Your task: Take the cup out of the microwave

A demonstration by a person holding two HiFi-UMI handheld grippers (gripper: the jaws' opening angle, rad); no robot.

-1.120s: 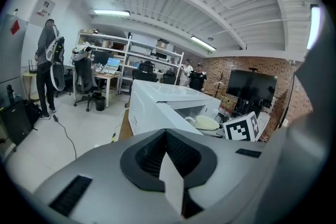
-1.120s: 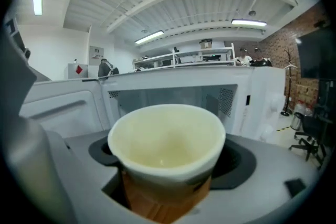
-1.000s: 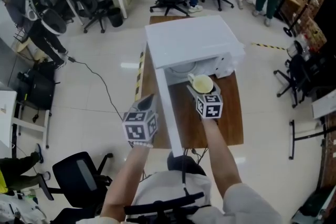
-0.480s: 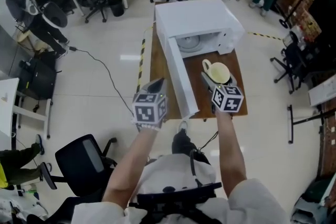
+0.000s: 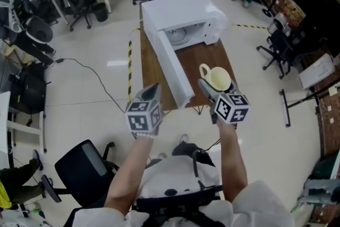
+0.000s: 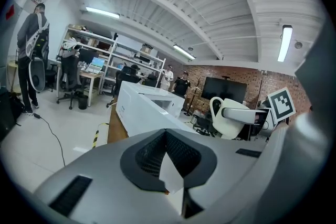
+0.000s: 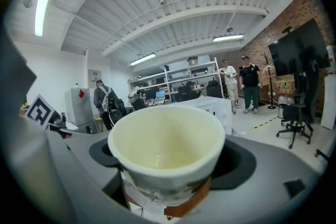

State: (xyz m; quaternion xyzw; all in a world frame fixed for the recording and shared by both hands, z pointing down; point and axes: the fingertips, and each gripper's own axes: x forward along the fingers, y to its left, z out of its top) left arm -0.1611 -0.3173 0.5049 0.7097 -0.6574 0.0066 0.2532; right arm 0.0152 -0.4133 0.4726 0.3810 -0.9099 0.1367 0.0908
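Cup (image 5: 218, 78) is out of the microwave (image 5: 180, 13), pinched round its body by the right hand-held gripper (image 5: 208, 87), in the air over the near right of the surface (image 5: 204, 56). Left hand-held gripper (image 5: 151, 92) is pressed together and empty, just beside the open door (image 5: 171, 69). Risks as I see them: smooth cup slips if tilted, a sideways swing clips the door, or it gets set down too near the edge.
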